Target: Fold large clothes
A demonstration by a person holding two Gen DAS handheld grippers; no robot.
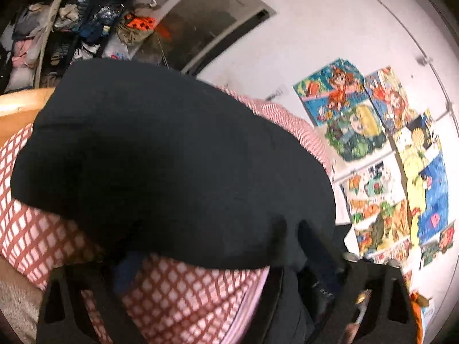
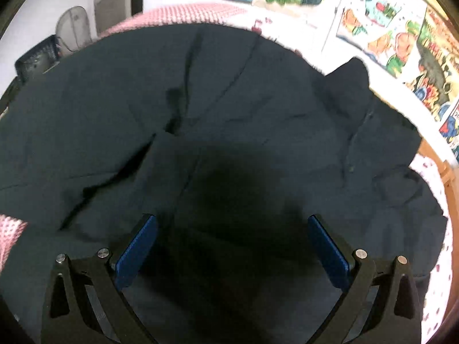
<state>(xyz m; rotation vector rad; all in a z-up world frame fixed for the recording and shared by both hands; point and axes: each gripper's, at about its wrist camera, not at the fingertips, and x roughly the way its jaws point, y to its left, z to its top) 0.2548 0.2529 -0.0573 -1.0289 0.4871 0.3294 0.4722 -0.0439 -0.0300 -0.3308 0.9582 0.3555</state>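
1. In the right wrist view a big dark piece of clothing (image 2: 229, 120) fills most of the frame, spread over a bed with a red and white checked cover (image 2: 178, 14)
2. The cloth has creases running from the upper middle down to the lower left, and a bunched part sticks up at the upper right
3. The right gripper (image 2: 232, 246) sits at the bottom of the frame, over the cloth. Its jaws are wide apart and nothing is between them. The blue pads (image 2: 137, 249) face each other
4. A dark shadow lies on the cloth between the two fingers
5. In the left wrist view the same dark clothing (image 1: 172, 157) hangs like a big lump in the middle of the frame, above the checked cover (image 1: 183, 295)
6. The left gripper (image 1: 200, 275) is at the bottom of the frame. The cloth covers its fingertips and the picture is blurry, so I cannot tell if the jaws are closed on it
7. Bright cartoon posters (image 1: 381, 154) are on the white wall at the right
8. Shelves with piled clothes (image 1: 57, 28) are in the upper left
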